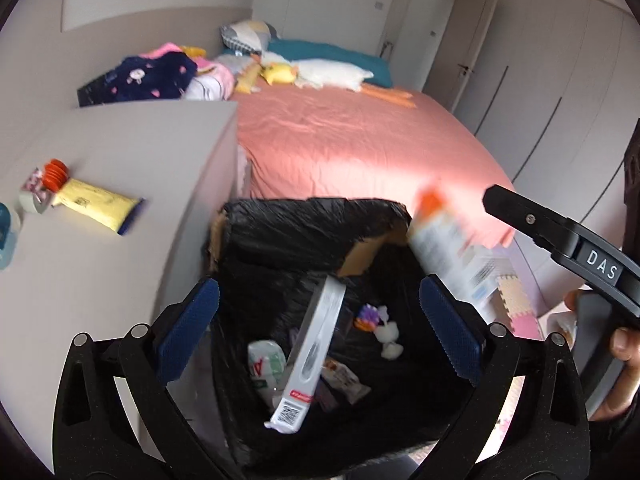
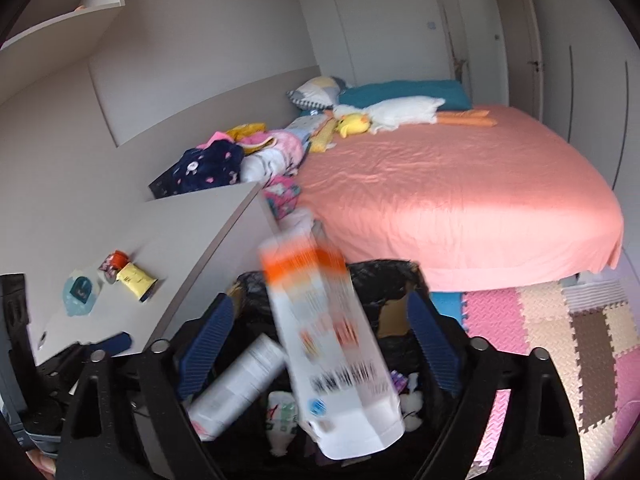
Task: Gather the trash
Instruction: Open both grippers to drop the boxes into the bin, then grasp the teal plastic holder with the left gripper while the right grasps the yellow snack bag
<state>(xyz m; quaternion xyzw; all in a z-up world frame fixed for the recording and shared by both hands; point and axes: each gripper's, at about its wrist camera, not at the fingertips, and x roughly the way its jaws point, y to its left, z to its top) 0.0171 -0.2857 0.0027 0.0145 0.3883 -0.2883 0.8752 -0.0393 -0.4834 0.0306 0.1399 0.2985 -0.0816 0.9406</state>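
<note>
A bin lined with a black bag (image 1: 304,232) stands below both grippers, with wrappers and tissue at its bottom. My left gripper (image 1: 320,334) is open above it; a long grey toothbrush pack (image 1: 316,352) lies tilted inside the bin, free of the blue pads (image 1: 188,336). My right gripper (image 2: 320,344) is open too. A white carton with an orange band (image 2: 332,344) is blurred between its fingers over the bin (image 2: 384,280), touching neither pad. The same carton (image 1: 448,248) shows at the bin's right rim. The toothbrush pack (image 2: 236,388) appears blurred beside it.
A yellow wrapper (image 1: 96,208), an orange-capped item (image 1: 56,176) and a small blue thing (image 2: 80,292) lie on the grey desk (image 1: 132,152) left of the bin. Behind is a pink bed (image 1: 344,140) with clothes and plush toys. Foam mats (image 2: 560,328) cover the floor at right.
</note>
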